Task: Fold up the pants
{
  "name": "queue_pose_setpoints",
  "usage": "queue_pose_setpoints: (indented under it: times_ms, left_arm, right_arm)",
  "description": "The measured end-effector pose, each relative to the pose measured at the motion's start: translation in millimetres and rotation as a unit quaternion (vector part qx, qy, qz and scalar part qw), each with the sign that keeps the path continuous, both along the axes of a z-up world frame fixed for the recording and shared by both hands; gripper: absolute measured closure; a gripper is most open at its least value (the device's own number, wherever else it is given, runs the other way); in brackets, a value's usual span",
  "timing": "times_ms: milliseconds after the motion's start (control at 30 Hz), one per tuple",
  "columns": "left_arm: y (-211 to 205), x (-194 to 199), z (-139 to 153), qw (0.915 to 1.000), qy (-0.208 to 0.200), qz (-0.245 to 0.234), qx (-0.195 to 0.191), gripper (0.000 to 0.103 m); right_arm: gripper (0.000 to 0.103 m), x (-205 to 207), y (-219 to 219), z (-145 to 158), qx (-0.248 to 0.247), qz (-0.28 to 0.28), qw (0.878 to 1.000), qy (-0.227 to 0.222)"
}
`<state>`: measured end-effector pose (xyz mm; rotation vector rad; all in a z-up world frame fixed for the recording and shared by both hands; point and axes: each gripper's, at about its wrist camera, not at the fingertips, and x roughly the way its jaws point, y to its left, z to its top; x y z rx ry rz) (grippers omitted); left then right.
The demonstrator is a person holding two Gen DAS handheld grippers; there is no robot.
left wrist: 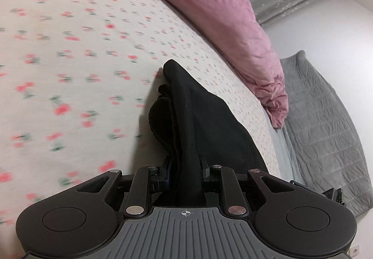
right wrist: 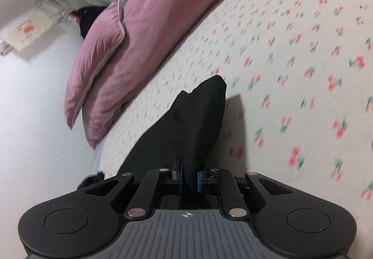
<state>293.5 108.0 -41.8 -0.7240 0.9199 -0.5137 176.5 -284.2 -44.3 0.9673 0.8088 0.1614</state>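
Observation:
The black pants (left wrist: pixel 198 119) are lifted off the bed. In the left wrist view my left gripper (left wrist: pixel 185 175) is shut on a bunched fold of them, and the cloth stands up in a peak and trails off to the right. In the right wrist view my right gripper (right wrist: pixel 188 179) is shut on another part of the black pants (right wrist: pixel 186 123), its blue pads (right wrist: pixel 199 180) pressing the fabric, which trails down to the left. Most of the garment is hidden below both grippers.
Under both grippers lies a white bedsheet with small red cherries (left wrist: pixel 70 60) (right wrist: pixel 291 49). A pink quilt (left wrist: pixel 221 14) (right wrist: pixel 139 25) lies bunched along the far side. A grey blanket (left wrist: pixel 326 119) sits off the bed's end, near a white wall and grey curtains.

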Motion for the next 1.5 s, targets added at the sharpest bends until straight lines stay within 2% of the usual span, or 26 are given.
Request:
queue_pose_setpoints:
  times_ms: [133, 167, 200, 233, 267, 300, 333, 367, 400, 467, 500, 600, 700, 800, 900, 1000, 1133, 1233, 1367, 1433, 1500]
  left_arm:
    - [-15.7, 11.3, 5.1, 0.9996, -0.027, 0.004, -0.002, 0.085]
    - [-18.1, 14.7, 6.8, 0.9992, -0.04, 0.005, -0.004, 0.084]
    - [-22.3, 19.3, 7.9, 0.9986, -0.053, 0.007, -0.001, 0.081]
    - [-25.8, 21.6, 7.5, 0.9978, -0.064, 0.012, 0.014, 0.078]
    - [-27.3, 23.4, 7.7, 0.9966, -0.073, 0.019, 0.035, 0.074]
    - [-31.9, 26.3, 9.3, 0.9942, -0.079, 0.031, 0.066, 0.054]
    - [-34.9, 27.2, 11.5, 0.9905, -0.085, 0.044, 0.099, 0.039]
    - [-40.3, 27.6, 14.8, 0.9878, -0.088, 0.05, 0.118, 0.02]
    - [-39.5, 25.3, 18.2, 0.9862, -0.094, 0.049, 0.128, 0.018]
    - [-40.4, 18.3, 26.0, 0.9838, -0.102, 0.03, 0.144, 0.014]
    - [-41.3, 13.1, 29.8, 0.9816, -0.105, 0.023, 0.158, 0.008]
    - [-39.4, -9.5, 37.0, 0.972, -0.115, 0.017, 0.204, 0.004]
    - [-38.1, -26.9, 38.9, 0.9681, -0.104, 0.002, 0.228, 0.004]
    - [-34.7, -43.8, 39.9, 0.9671, -0.108, -0.02, 0.229, 0.004]
    - [-26.8, -58.2, 38.5, 0.9682, -0.116, -0.05, 0.216, 0.004]
    - [-18.2, -68.8, 34.0, 0.9705, -0.111, -0.057, 0.206, 0.005]
    - [-9.1, -79.4, 32.9, 0.9728, -0.11, -0.063, 0.194, 0.009]
    - [-5.8, -81.9, 34.7, 0.977, -0.114, -0.074, 0.165, 0.018]
    - [-7.6, -80.4, 35.0, 0.983, -0.107, -0.097, 0.114, 0.04]
    - [-12.9, -78.7, 33.5, 0.9843, -0.105, -0.095, 0.106, 0.053]
    - [-20.0, -75.4, 30.6, 0.9842, -0.103, -0.083, 0.118, 0.078]
  right_arm:
    - [0.088, 19.7, -6.5, 12.6, -0.012, -0.006, 0.998, -0.066]
    - [0.081, 24.0, -7.6, 12.8, -0.029, -0.006, 0.997, -0.075]
    - [0.079, 27.6, -8.5, 11.9, -0.053, -0.011, 0.996, -0.073]
    - [0.068, 29.9, -11.2, 9.7, -0.082, -0.02, 0.994, -0.063]
    - [0.046, 31.2, -11.6, 8.7, -0.113, -0.028, 0.992, -0.05]
    - [0.037, 29.7, -10.4, 9.0, -0.144, -0.035, 0.988, -0.039]
    - [0.027, 27.8, -9.1, 10.8, -0.17, -0.035, 0.984, -0.033]
    - [0.025, 22.6, -9.5, 13.1, -0.19, -0.025, 0.981, -0.034]
    - [0.024, 17.2, -8.0, 16.5, -0.206, -0.013, 0.978, -0.039]
    - [0.013, 4.4, -3.6, 24.3, -0.236, 0.004, 0.97, -0.051]
    - [0.011, -2.8, 0.3, 27.4, -0.253, 0.012, 0.966, -0.058]
    - [0.007, -14.3, 12.9, 30.8, -0.303, 0.034, 0.951, -0.051]
    - [0.007, -22.1, 22.7, 28.7, -0.336, 0.049, 0.94, -0.038]
    - [0.007, -30.9, 32.0, 25.9, -0.345, 0.072, 0.935, -0.034]
    - [0.007, -43.3, 39.3, 25.9, -0.365, 0.096, 0.925, -0.04]
    - [0.006, -54.8, 44.0, 25.0, -0.384, 0.11, 0.915, -0.048]
    - [0.006, -63.2, 47.1, 20.5, -0.39, 0.13, 0.911, -0.042]
    - [0.006, -67.3, 47.6, 18.5, -0.39, 0.136, 0.91, -0.04]
    - [0.006, -69.8, 47.0, 18.1, -0.379, 0.131, 0.915, -0.039]
    - [0.006, -68.7, 46.5, 17.3, -0.372, 0.129, 0.919, -0.037]
    - [0.006, -67.4, 47.1, 16.3, -0.368, 0.127, 0.92, -0.034]
